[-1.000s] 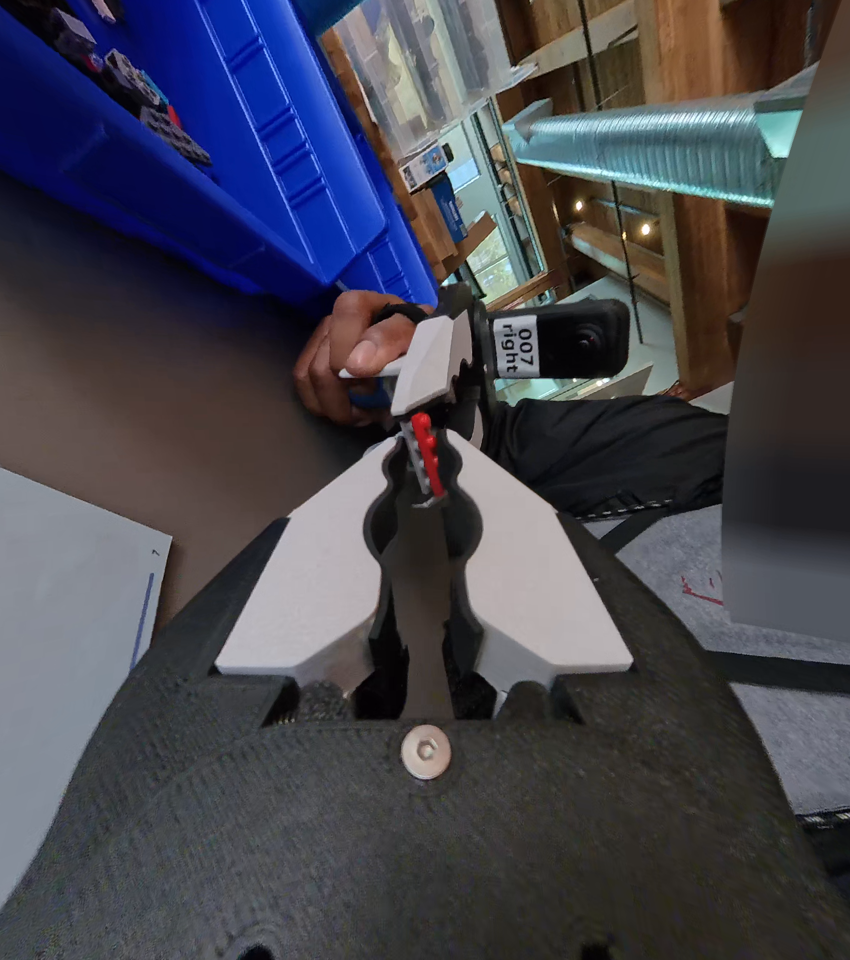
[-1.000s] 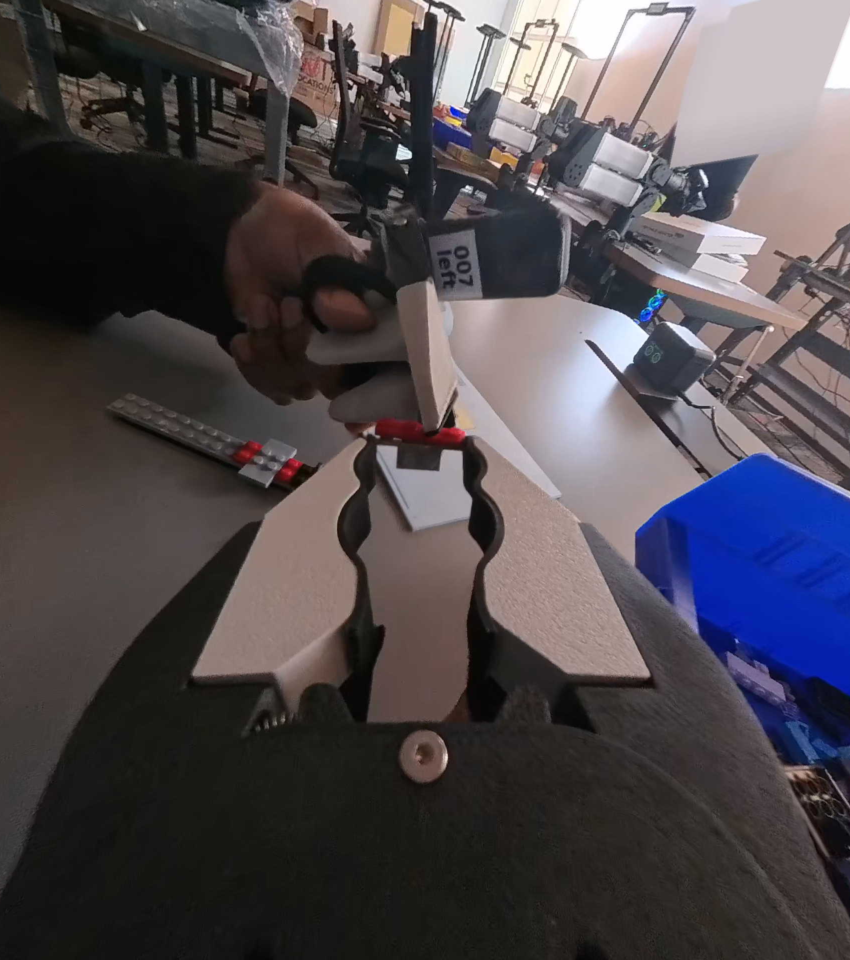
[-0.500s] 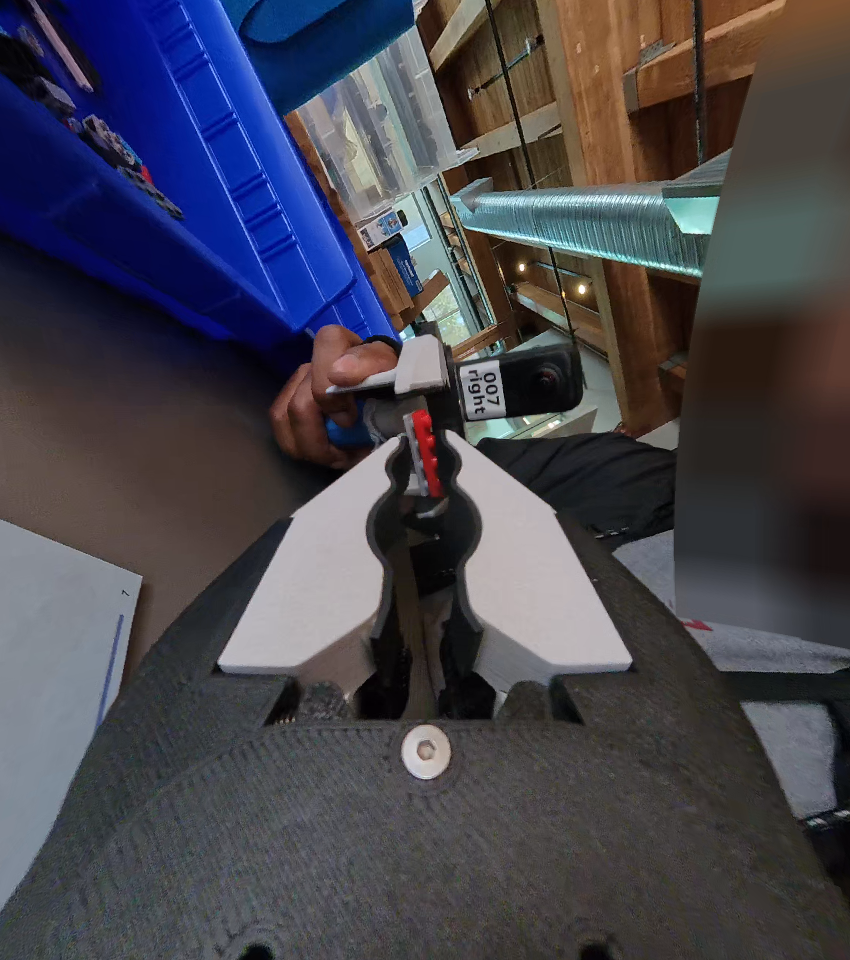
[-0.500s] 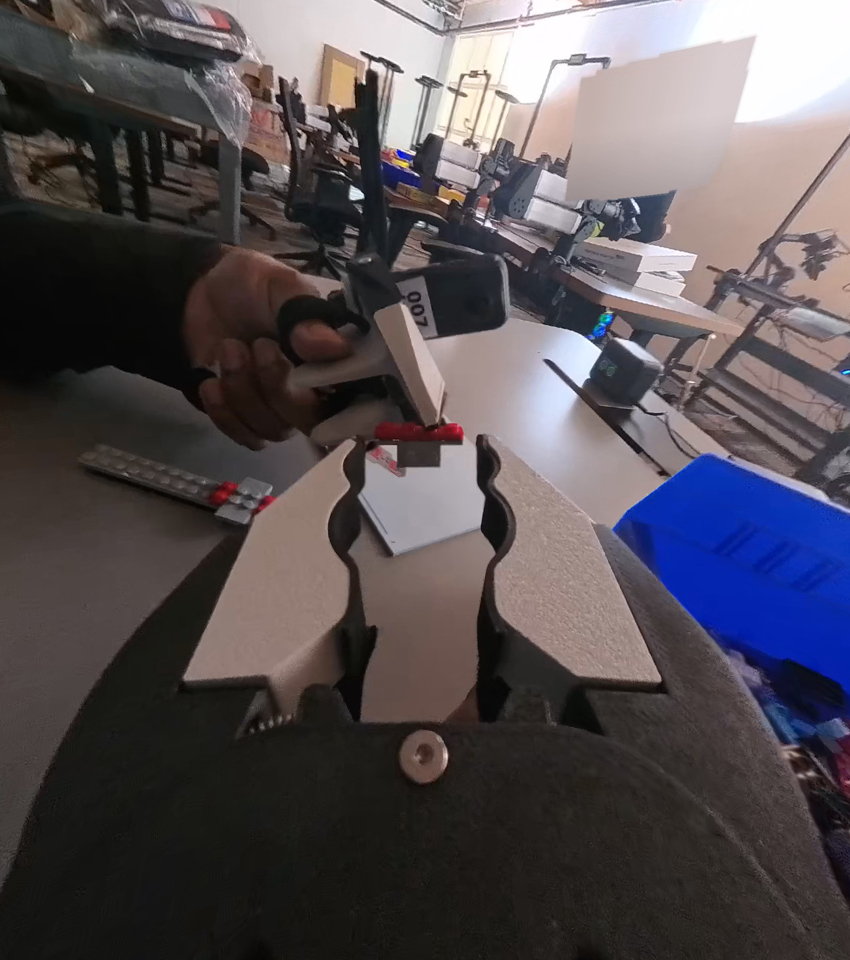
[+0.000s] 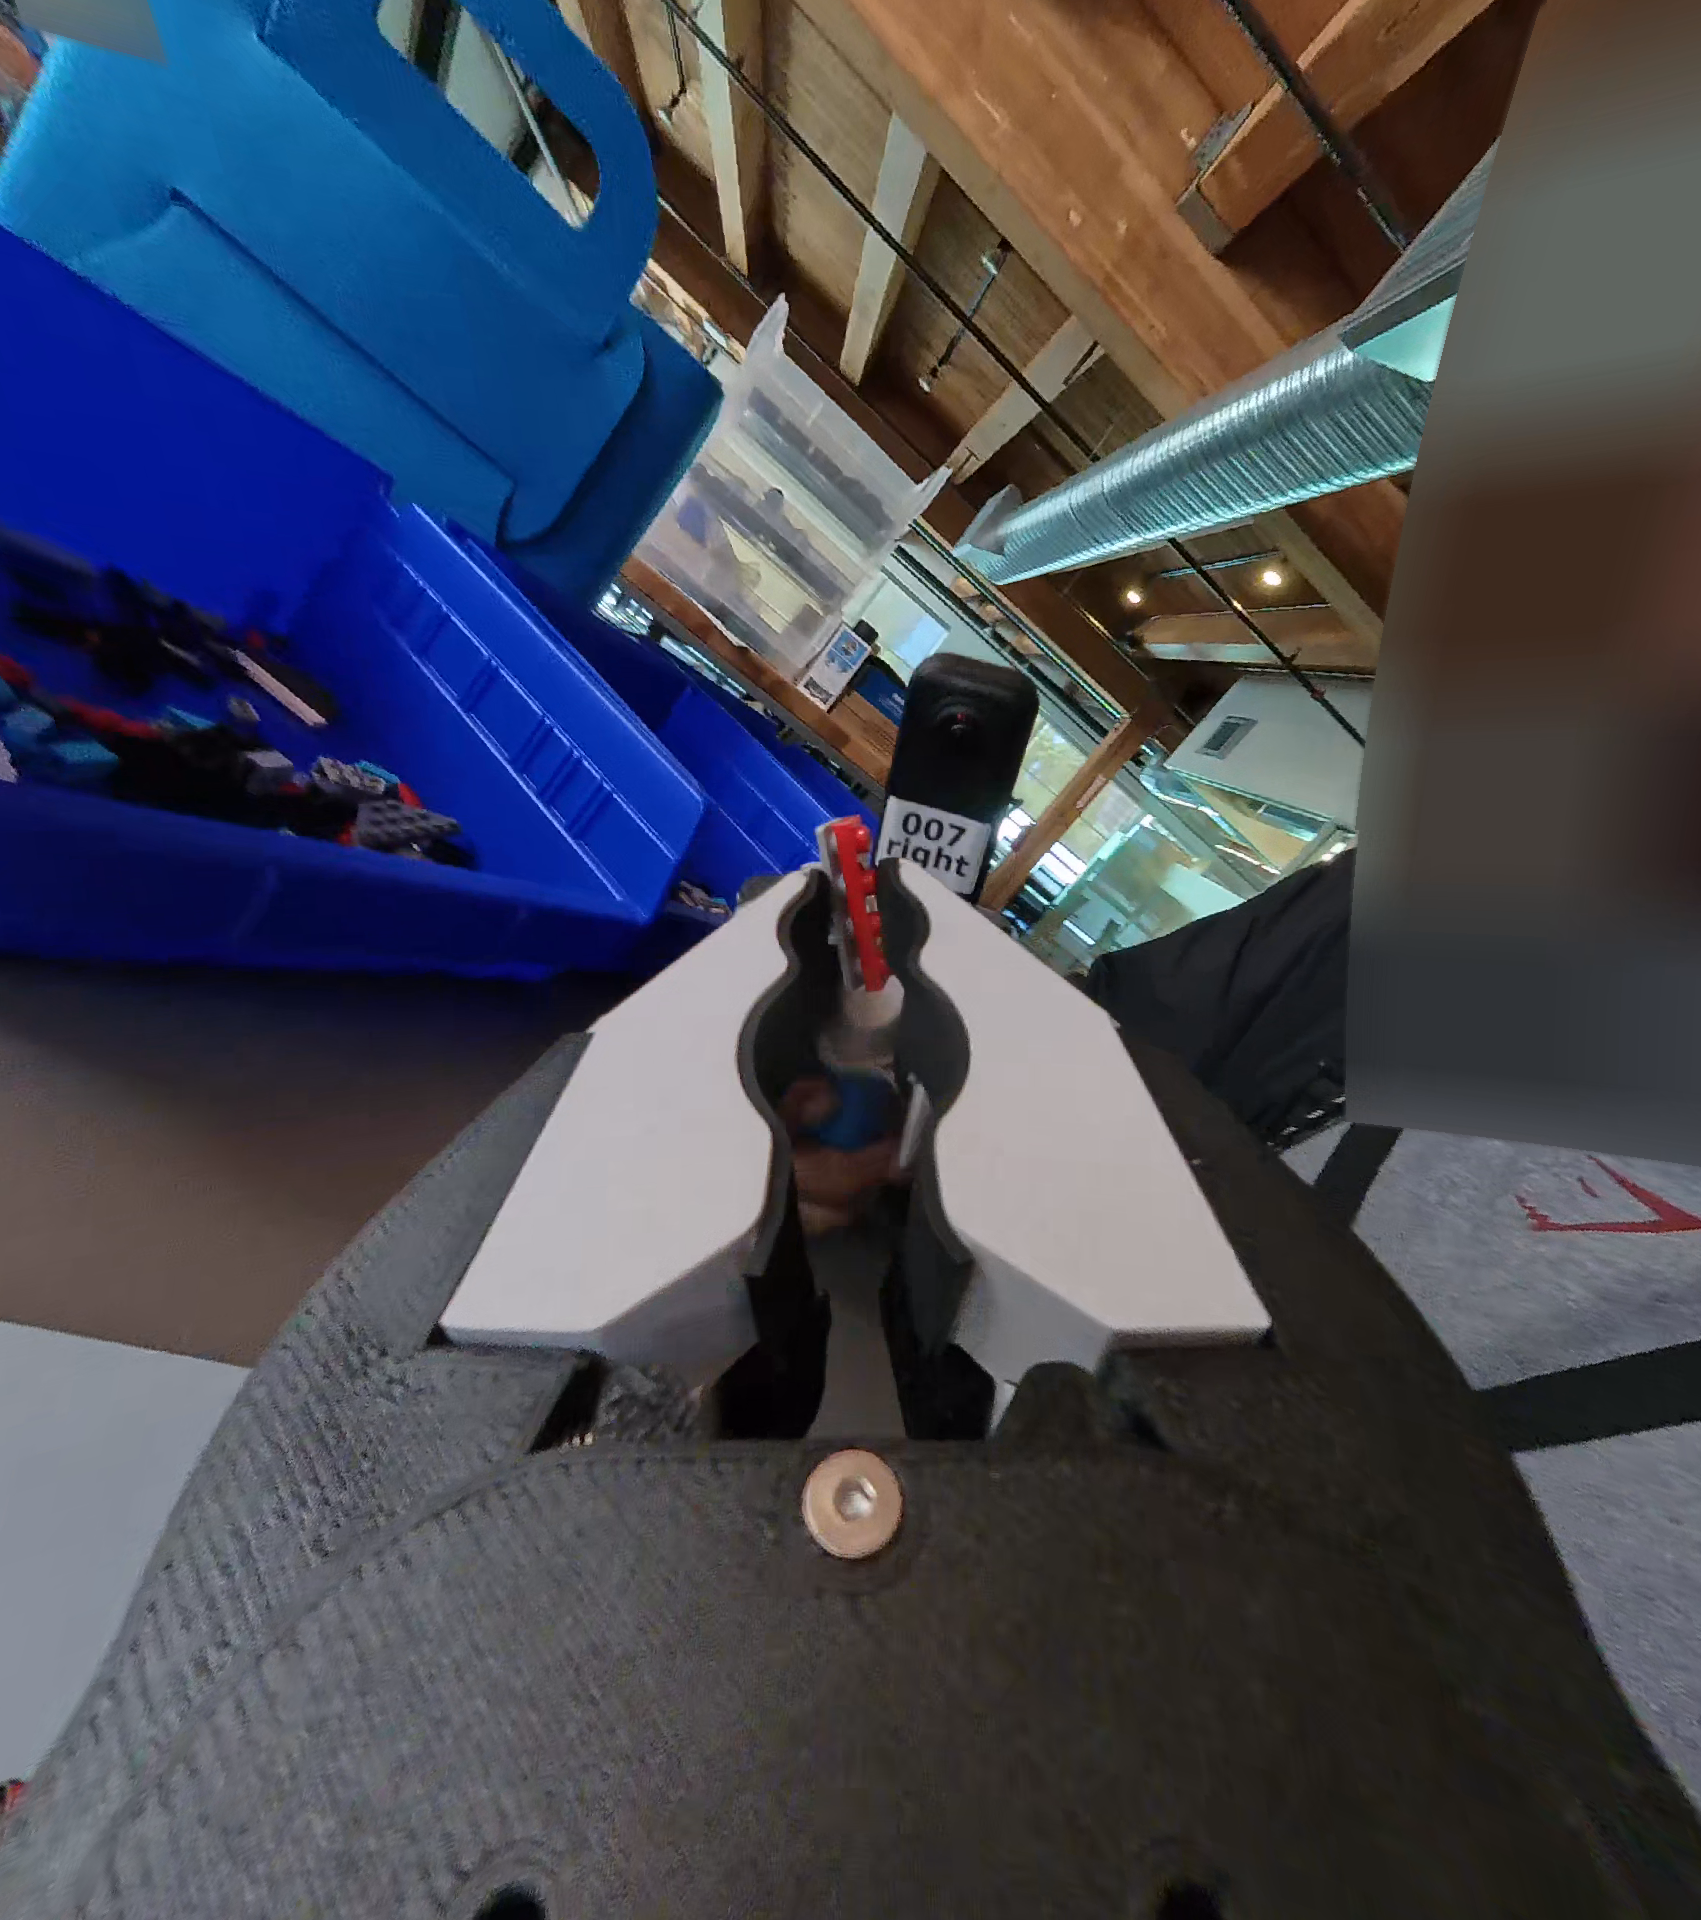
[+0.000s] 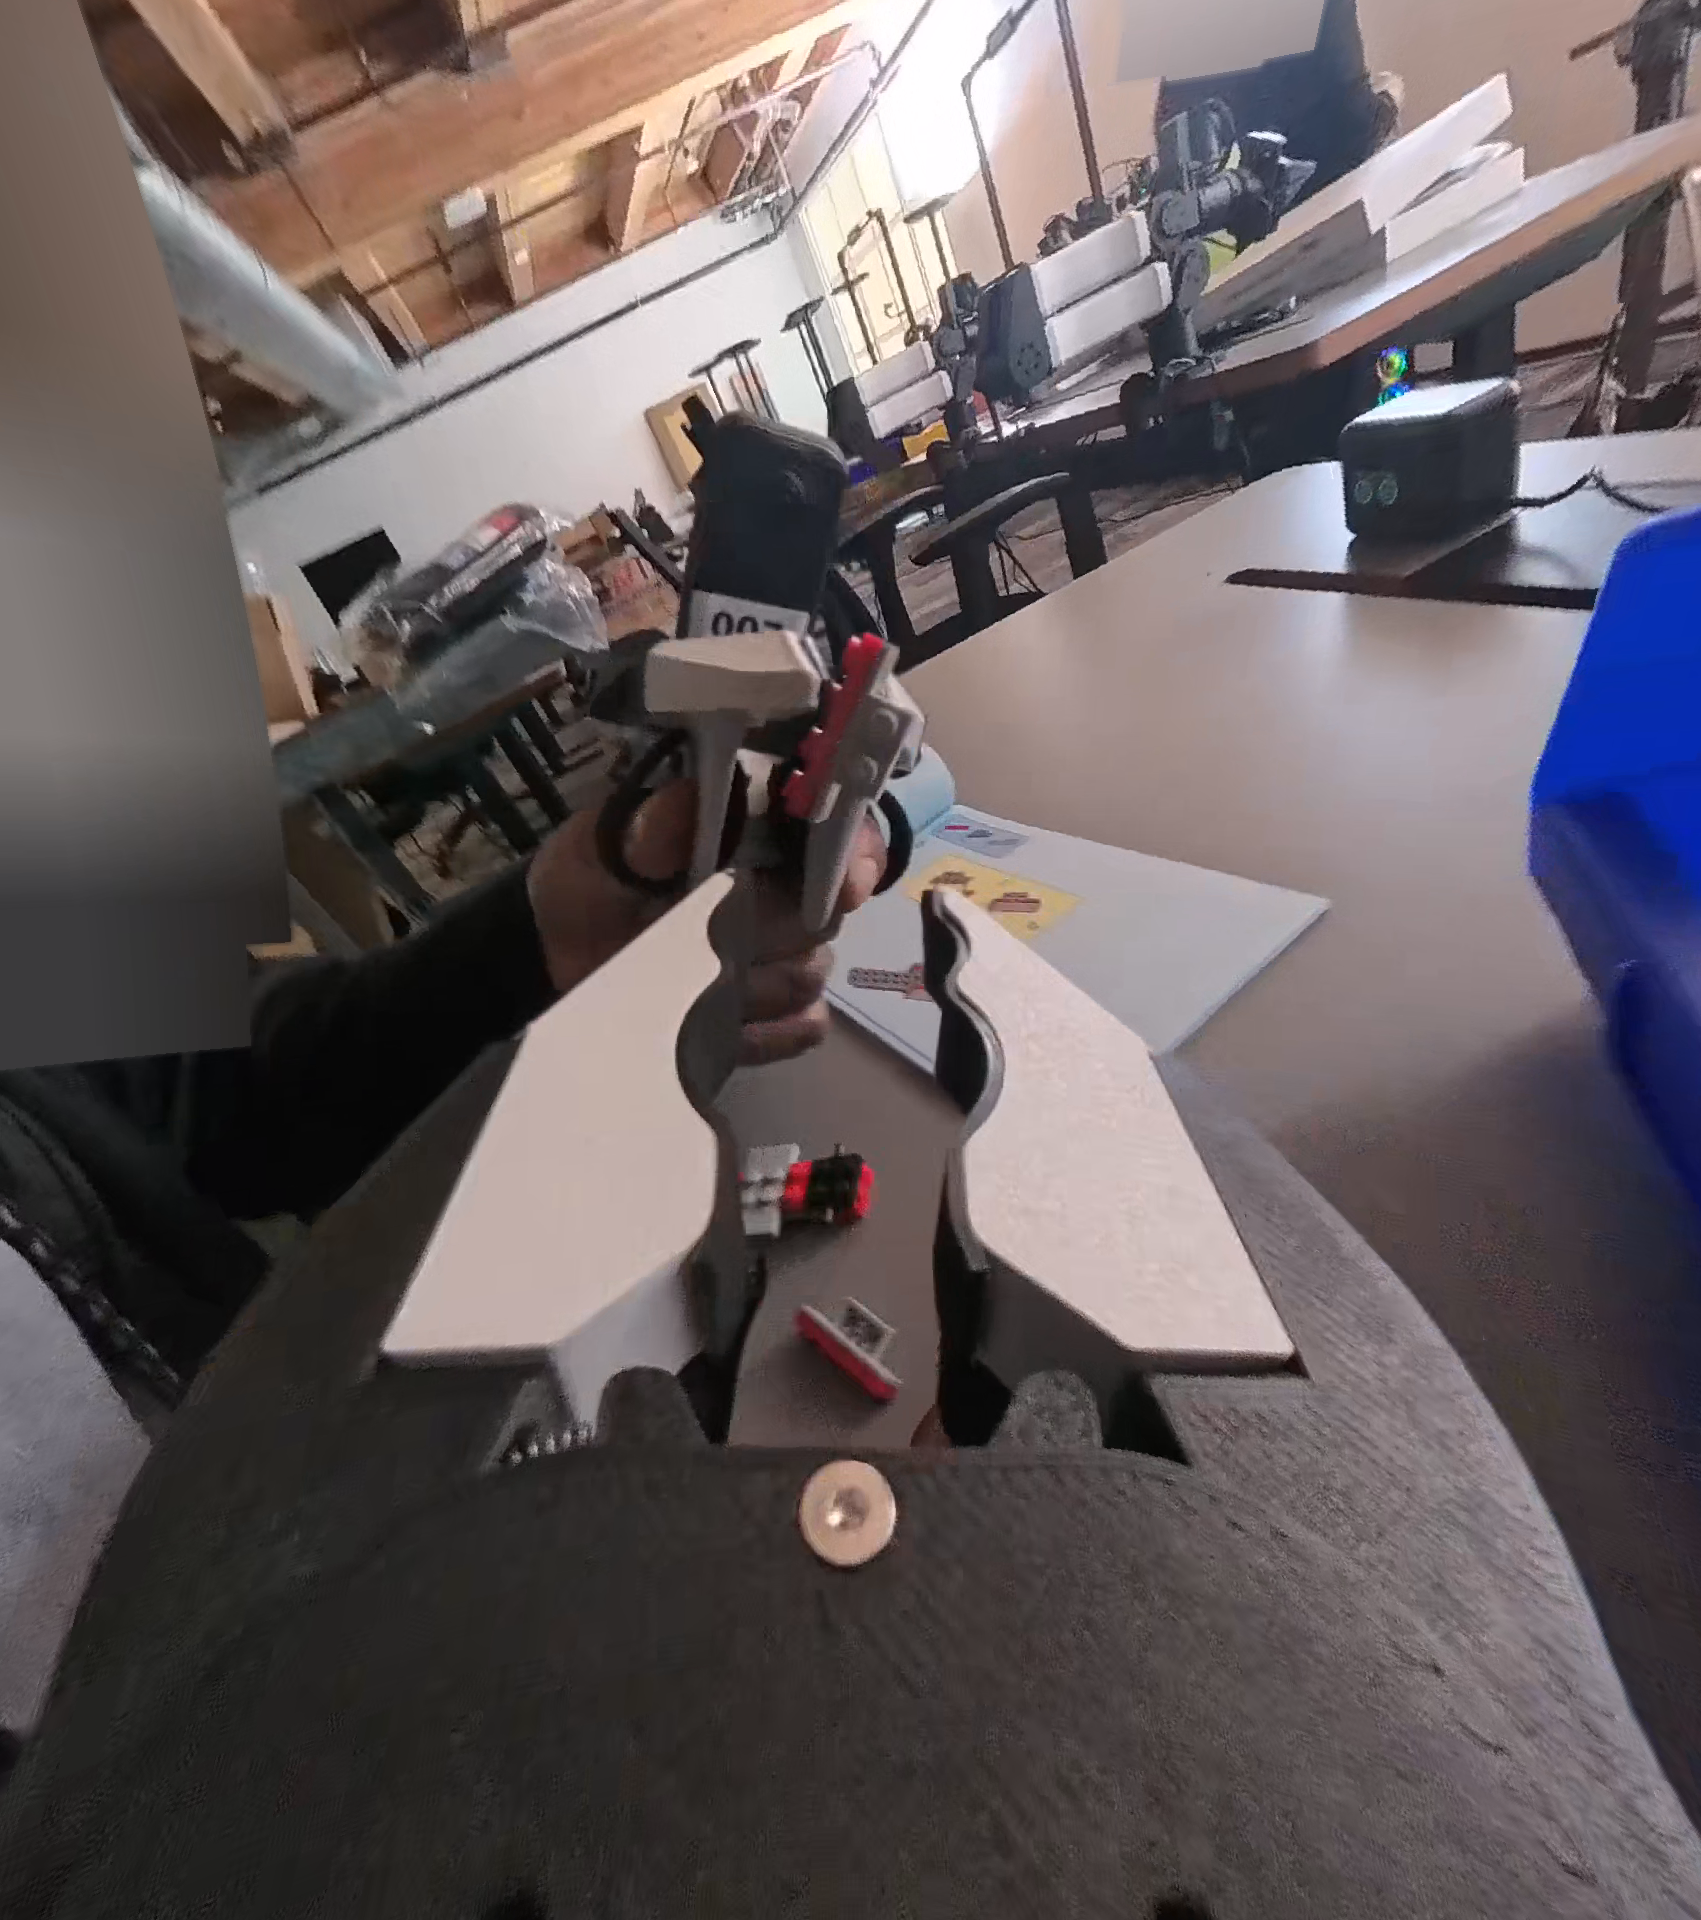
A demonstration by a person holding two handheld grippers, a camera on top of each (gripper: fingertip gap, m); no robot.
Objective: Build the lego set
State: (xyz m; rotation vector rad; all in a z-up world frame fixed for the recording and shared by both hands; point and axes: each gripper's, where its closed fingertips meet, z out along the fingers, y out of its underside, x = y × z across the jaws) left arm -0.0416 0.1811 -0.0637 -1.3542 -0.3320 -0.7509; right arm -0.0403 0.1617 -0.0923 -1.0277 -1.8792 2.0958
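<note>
Over brown table (image 6: 1345, 831), left claw (image 5: 851, 883) pinches red-grey lego piece (image 5: 854, 899); right claw (image 6: 830, 904) agape nearby.

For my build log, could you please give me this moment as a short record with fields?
left gripper: shut on the red and grey lego piece, held up above the table
right gripper: open, holds nothing, fingers apart
held piece: red plate joined to a grey plate
on table: small red, grey and black assembly; loose red and grey piece
instruction booklet: open, flat on table
blue bin: loose bricks inside
</note>
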